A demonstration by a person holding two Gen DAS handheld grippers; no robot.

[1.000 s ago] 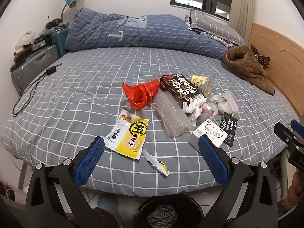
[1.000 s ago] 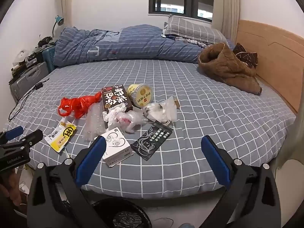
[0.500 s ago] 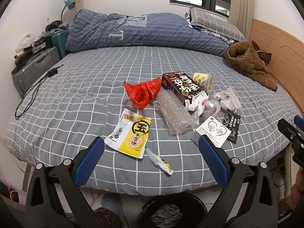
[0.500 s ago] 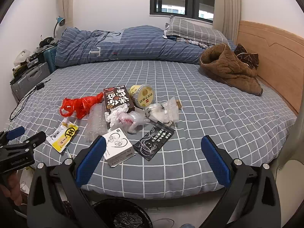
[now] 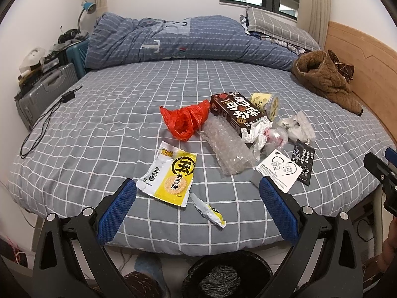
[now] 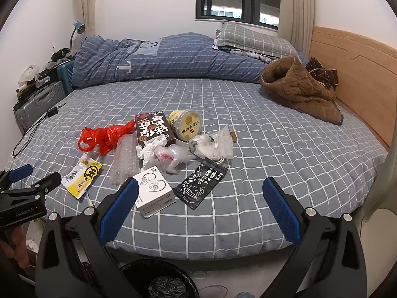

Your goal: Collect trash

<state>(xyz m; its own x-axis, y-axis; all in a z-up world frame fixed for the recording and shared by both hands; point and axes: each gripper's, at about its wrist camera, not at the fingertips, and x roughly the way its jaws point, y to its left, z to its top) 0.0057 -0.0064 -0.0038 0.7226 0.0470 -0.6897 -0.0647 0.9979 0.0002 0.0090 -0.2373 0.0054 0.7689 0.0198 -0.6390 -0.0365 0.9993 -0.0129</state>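
Left claw gapes, holding nothing, over the bed edge; its body reads "GenRobot.AI". Yellow wrapper (big 玉), brown box, white box and black sachet lie mid-bed; right claw gapes too. Bin below.

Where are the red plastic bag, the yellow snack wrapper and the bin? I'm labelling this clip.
red plastic bag (image 5: 184, 121), left wrist view, crumpled middle.
yellow snack wrapper (image 5: 173, 173), left wrist view, printed front.
bin (image 5: 223, 279), left wrist view, black liner inside.
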